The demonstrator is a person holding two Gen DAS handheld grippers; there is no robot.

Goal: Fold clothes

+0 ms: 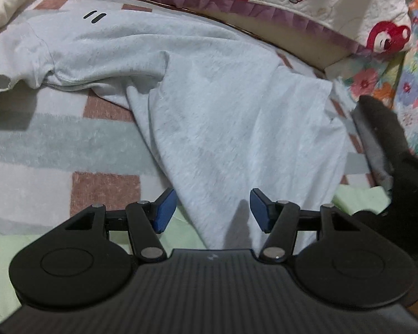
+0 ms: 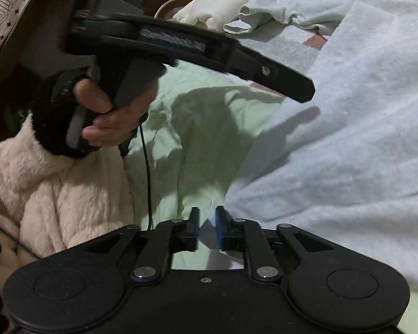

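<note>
A pale blue-grey t-shirt point(image 1: 209, 105) lies spread on the bed, with a small black mark near its far end and one sleeve point(image 1: 16, 64) out to the left. My left gripper point(image 1: 212, 212) is open just above the shirt's near hem, its blue pads point(image 1: 164, 211) on either side of the cloth and nothing held. In the right wrist view the same shirt point(image 2: 348, 139) fills the right side. My right gripper point(image 2: 206, 226) has its jaws almost together at the shirt's near left edge, with a sliver of pale cloth between them. The left gripper point(image 2: 292, 80) hovers over the shirt.
The bed has a checked pink, grey and white sheet point(image 1: 41, 150) and a green cover point(image 2: 192, 128) near me. A quilted blanket with red bears point(image 1: 348, 8) lies behind the shirt and floral fabric point(image 1: 415, 83) to the right. A hand point(image 2: 106, 117) in a fluffy cream sleeve holds the left gripper.
</note>
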